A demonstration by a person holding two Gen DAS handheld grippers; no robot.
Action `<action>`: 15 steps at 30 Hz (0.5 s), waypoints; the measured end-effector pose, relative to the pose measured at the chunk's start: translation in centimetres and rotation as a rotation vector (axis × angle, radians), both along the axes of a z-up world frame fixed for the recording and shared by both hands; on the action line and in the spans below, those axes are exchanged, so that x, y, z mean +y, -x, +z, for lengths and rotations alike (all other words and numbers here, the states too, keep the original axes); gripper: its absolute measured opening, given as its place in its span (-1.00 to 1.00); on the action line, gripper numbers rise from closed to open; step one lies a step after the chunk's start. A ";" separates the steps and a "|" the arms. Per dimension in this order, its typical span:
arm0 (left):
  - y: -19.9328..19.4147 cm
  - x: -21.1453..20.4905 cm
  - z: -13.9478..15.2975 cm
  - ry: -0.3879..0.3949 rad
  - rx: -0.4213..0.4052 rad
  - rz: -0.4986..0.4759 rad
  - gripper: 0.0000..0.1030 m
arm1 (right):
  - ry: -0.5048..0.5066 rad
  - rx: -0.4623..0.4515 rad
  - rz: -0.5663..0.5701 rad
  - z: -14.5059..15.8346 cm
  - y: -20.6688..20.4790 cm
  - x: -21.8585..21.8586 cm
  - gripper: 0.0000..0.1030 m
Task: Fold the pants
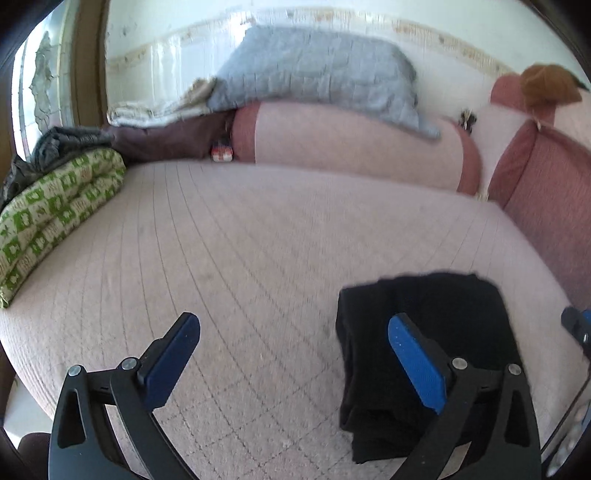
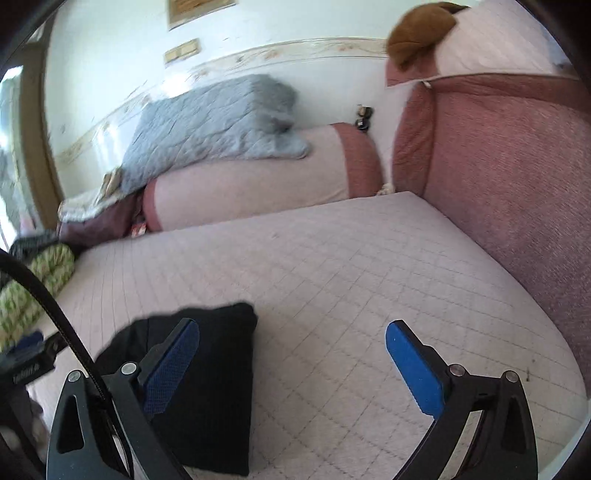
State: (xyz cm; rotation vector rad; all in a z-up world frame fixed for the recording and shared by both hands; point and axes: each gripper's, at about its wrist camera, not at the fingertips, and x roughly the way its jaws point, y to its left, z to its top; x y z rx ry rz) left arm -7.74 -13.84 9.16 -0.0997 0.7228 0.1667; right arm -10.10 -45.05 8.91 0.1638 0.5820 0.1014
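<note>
Mattress [image 1: 258, 240] mostly bare; bolster [image 1: 351, 144], cushion [image 2: 517, 184] at edges.

One folded pair of black pants [image 1: 424, 350] lies near on one pink quilted mattress [image 1: 258, 240]. Two grippers hang over it, the left gripper [image 1: 295, 354] and the right gripper [image 2: 291, 354], each with two blue-padded fingers spread wide. Far off lie one long pink bolster [image 1: 351, 147], one grey quilted blanket [image 1: 314, 70] and one brown plush toy [image 2: 421, 33]. At the left sits one green patterned bundle [image 1: 55, 206], at the right one dark pink cushion [image 2: 517, 184].
</note>
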 end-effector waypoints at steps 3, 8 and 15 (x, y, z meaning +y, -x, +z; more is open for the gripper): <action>-0.5 0.0 -1.3 0.027 0.057 -0.008 0.98 | 0.003 0.061 0.056 -1.7 -0.2 1.0 1.00; -0.6 0.1 -1.7 0.058 0.067 -0.014 0.98 | -0.011 0.092 0.090 -2.9 -0.6 1.6 1.00; -0.6 0.0 -1.8 0.061 0.079 -0.023 0.98 | -0.046 0.137 0.086 -4.1 -1.4 1.0 1.00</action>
